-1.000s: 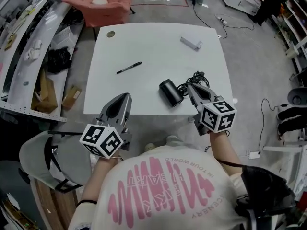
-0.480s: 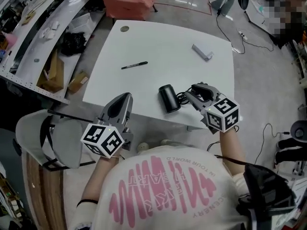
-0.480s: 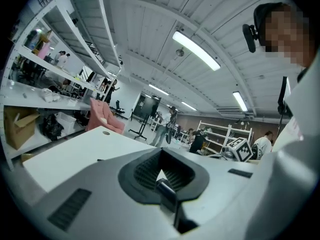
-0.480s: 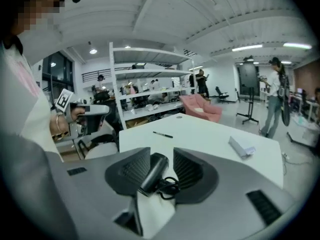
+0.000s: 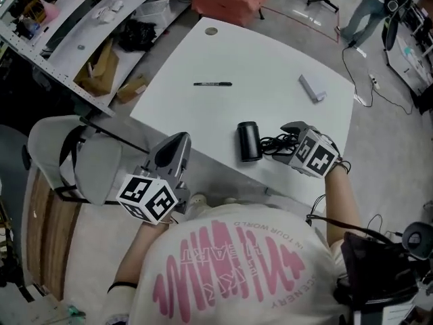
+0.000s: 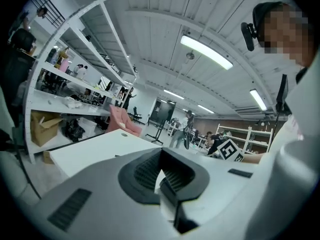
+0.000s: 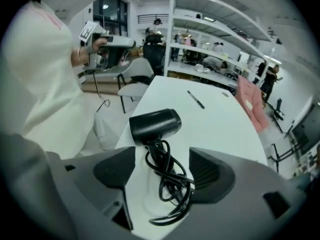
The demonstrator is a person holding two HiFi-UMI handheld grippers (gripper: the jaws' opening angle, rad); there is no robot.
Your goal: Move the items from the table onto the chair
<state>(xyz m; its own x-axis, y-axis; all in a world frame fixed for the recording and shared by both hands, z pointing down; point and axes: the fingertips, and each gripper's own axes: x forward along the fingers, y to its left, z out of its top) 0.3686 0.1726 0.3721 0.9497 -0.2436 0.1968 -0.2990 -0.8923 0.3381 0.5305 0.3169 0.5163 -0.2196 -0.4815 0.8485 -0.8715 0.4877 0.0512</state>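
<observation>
I am holding the right gripper [image 5: 288, 143] low over the near right part of the white table [image 5: 203, 117], jaws pointing at the coiled black cord [image 5: 276, 143] of the hair dryer [image 5: 249, 141]. In the right gripper view the right gripper [image 7: 162, 159] is opening. Its jaws are standing wide apart with the cord [image 7: 170, 186] lying between them on the tabletop. The pads are not clamping it, so the grip is released.

The hair dryer is lying on its side on the table, just beyond the jaw tips. In the head view its barrel's long axis is running from the far side of the table toward the near edge. In the right gripper view the hair dryer [image 7: 155, 123] is lying crosswise to the jaws, and its stem is pointing back toward the gripper, where the cord is leaving it. I cannot tell which end of the barrel is the nozzle.

I am holding the left gripper [image 5: 177, 141] off the table's near left edge, tip pointing toward the table, well apart from the hair dryer. In its own view the left gripper [image 6: 161, 170] is clenched, pads together with nothing between them.

Farther out on the table a black pen [image 5: 212, 84] is lying with its long axis across the head view, and a small grey block [image 5: 312, 88] is lying near the right edge. A grey chair [image 5: 95, 171] is standing to the left of the table, beside the left gripper.
</observation>
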